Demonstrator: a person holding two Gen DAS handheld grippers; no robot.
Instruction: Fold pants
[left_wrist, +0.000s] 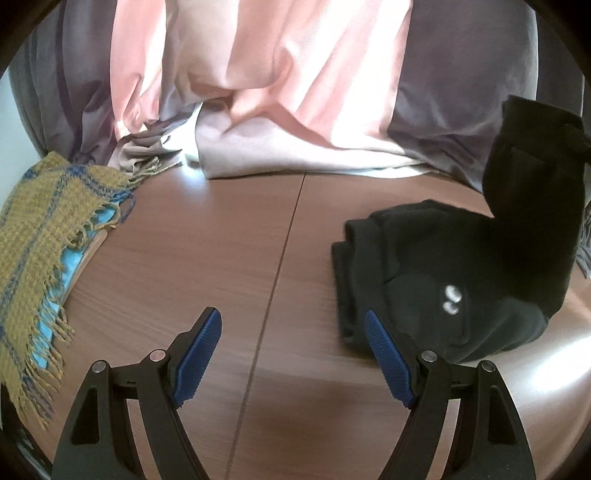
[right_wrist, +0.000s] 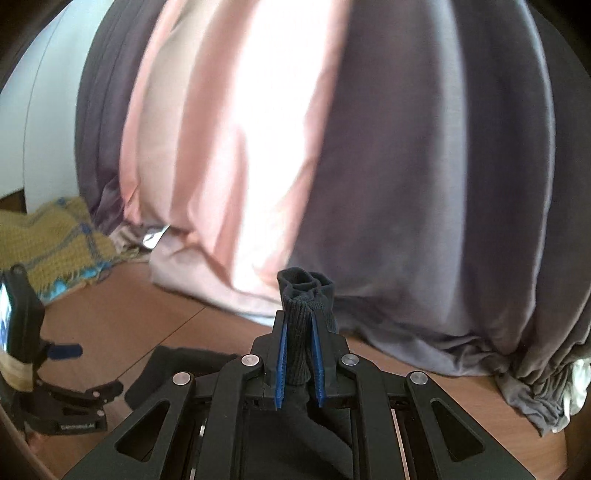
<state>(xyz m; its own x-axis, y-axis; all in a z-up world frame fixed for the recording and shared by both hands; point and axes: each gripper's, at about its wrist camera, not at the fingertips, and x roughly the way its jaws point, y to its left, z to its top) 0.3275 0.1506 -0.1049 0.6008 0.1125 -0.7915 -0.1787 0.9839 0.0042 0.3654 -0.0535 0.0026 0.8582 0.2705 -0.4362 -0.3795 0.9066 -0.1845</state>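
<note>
Left wrist view shows the left claw (left_wrist: 293, 356) spread wide with nothing between its blue ribbed pads (left_wrist: 199, 356), hovering low over the brown wood-grain surface (left_wrist: 207, 236). The black fabric pants (left_wrist: 443, 273) lie partly folded on that surface, just to the right of the claw's right finger, and one end of them rises up toward the upper right of the frame. A mustard-yellow woven scarf with blue stripes and fringe (left_wrist: 40, 229) lies at the left edge of the surface, and pink and grey draped curtains (left_wrist: 280, 92) hang behind. Right wrist view shows the right claw (right_wrist: 298, 360) clamped on a bunched ribbed cuff of the pants (right_wrist: 304, 306), lifted above the surface, with the left claw (right_wrist: 64, 350) low at the left.
</note>
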